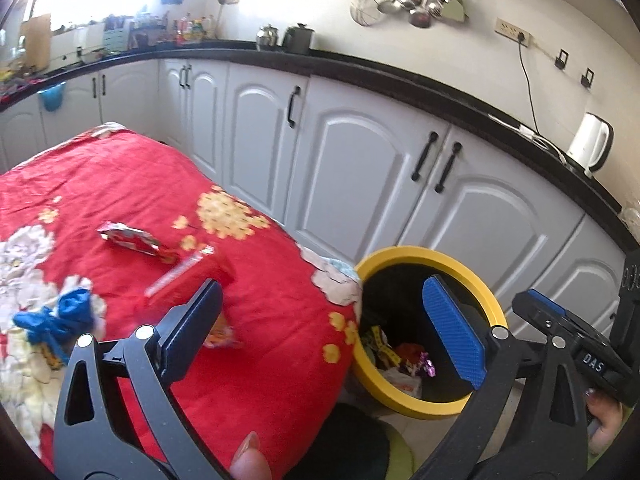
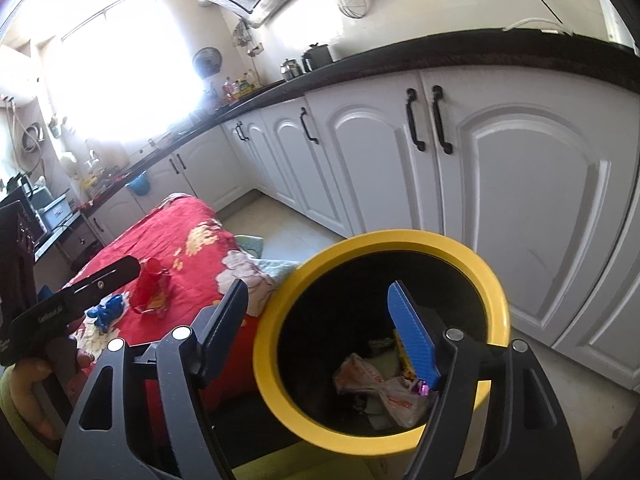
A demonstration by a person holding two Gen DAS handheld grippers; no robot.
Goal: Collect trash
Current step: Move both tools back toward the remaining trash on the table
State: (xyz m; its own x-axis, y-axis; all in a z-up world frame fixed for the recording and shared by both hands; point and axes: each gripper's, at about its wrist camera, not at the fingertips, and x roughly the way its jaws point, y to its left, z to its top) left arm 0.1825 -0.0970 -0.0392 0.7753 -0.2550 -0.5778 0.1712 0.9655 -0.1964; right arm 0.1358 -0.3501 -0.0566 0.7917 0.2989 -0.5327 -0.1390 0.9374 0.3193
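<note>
Left hand-held gripper (image 1: 320,320): jaws spread wide, nothing between them. It hangs over the edge of the surface covered by the red floral cloth (image 1: 120,176), one finger above the cloth, the other above the bin mouth.

Right hand-held gripper (image 2: 320,332): jaws apart, nothing pinched. Its blue-padded finger (image 2: 412,344) sits over the open bin; the dark finger is over the bin's rim on the cloth side.

Yellow-rimmed bin (image 2: 400,240): on the floor, just beside the cloth-covered surface, in front of the white cabinet doors (image 2: 520,184). Black inside. Already holds trash: a crumpled pale plastic bag (image 2: 384,388), a yellow wrapper (image 1: 380,344), a small purple foil piece (image 1: 428,368), some other bits I cannot identify.

Trash on the cloth:
- red-and-silver foil wrapper (image 1: 136,240), lying flat, mid-cloth
- red packet (image 1: 188,280) near it, blurred, just beyond the left dark finger
- crumpled blue wrapper (image 1: 56,320) toward the near-left edge
- orange-patterned scrap (image 1: 222,334) partly behind the left finger, blurred

All of these are well apart from the bin.

Right wrist view also shows the left gripper's body with a hand (image 2: 28,380) on the grip. Left wrist view shows a thumb tip (image 1: 248,460) at bottom and fingers (image 1: 604,412) of the other hand on the right gripper's handle.

Black worktop (image 1: 360,68) along the wall carries a white kettle (image 1: 588,144) and two metal pots (image 1: 284,38).
</note>
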